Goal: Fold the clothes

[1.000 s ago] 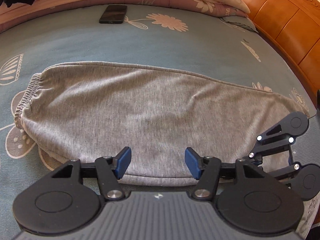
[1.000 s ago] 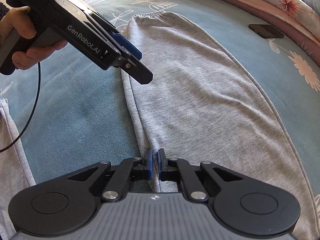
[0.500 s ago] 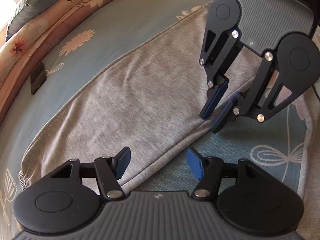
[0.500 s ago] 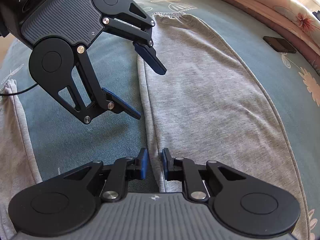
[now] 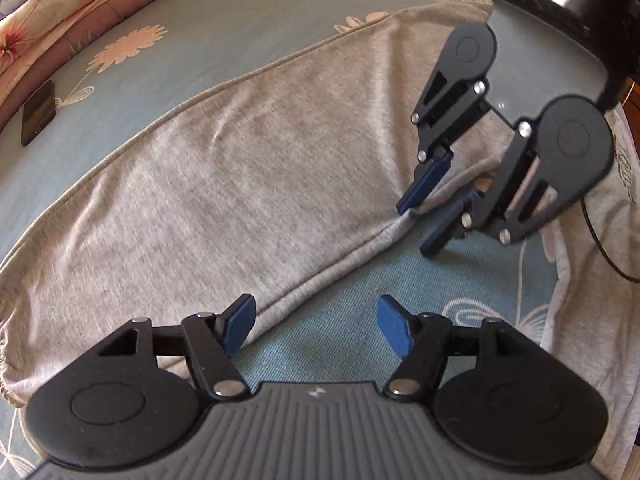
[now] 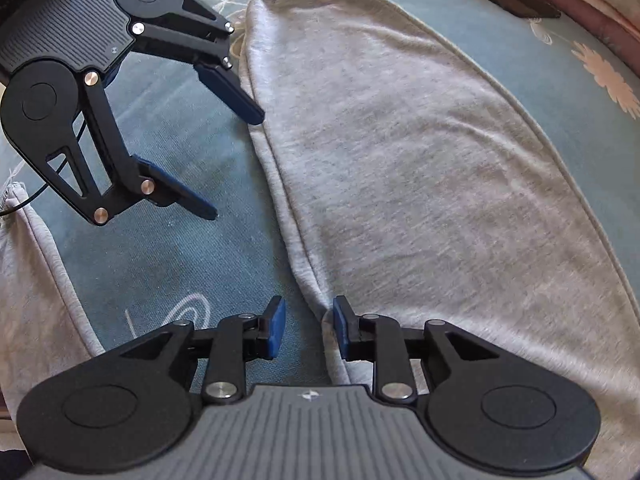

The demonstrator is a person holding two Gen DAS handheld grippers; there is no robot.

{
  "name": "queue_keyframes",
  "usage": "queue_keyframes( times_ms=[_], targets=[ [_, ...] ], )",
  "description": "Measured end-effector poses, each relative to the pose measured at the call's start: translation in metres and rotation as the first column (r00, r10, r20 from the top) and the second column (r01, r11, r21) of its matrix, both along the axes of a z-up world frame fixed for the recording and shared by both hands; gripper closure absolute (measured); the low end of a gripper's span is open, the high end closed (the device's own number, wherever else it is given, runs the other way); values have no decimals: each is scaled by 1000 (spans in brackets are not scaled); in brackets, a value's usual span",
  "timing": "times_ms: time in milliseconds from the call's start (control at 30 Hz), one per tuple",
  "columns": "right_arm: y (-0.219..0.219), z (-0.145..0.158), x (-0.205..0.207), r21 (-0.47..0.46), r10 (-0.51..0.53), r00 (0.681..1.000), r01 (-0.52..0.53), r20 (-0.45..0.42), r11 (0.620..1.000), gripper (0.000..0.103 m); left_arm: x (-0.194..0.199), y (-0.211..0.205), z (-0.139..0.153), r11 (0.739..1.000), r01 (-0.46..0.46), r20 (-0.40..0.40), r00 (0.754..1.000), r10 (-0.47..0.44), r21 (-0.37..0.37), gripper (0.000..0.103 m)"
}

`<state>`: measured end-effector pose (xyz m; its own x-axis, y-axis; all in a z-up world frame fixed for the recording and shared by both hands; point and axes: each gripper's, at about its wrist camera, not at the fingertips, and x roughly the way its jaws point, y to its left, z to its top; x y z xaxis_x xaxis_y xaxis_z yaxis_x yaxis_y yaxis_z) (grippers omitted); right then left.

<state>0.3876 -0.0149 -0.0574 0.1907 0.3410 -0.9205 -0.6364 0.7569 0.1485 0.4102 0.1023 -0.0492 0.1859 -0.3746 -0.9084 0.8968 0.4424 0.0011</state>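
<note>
My left gripper (image 5: 316, 326) points down over the folded edge of the light grey knit sweatpants leg (image 5: 224, 184), which lies flat along the blue-green floral bedsheet (image 5: 224, 28). Its jaws are wide and opening; the seam edge runs under the gap, and neither blue pad presses on it.

My right gripper (image 6: 308, 328) sits farther along the same edge. Its jaws are partway apart and opening, with the hem ridge between the blue pads (image 6: 276, 326); I see no squeeze on the cloth.

A second stretch of grey fabric (image 6: 28, 280) lies across the sheet from the leg.

A flat black phone (image 5: 38, 112) rests on the sheet near the pink floral quilt (image 5: 60, 4).
</note>
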Motion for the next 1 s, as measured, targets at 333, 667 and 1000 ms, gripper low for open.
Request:
queue_keyframes(
  times_ms=[333,667,1000],
  targets=[
    [-30,20,-28,8,-58,998,58,8,998,48,-6,17,6,993,-102,-8,995,103,50,30],
    [-51,8,-50,-72,-189,981,185,-51,980,46,-12,-45,-23,999,-44,16,999,44,4,27],
    [-60,2,-64,-39,-282,959,282,11,959,40,11,-32,13,923,-318,-140,946,293,-218,27]
  ],
)
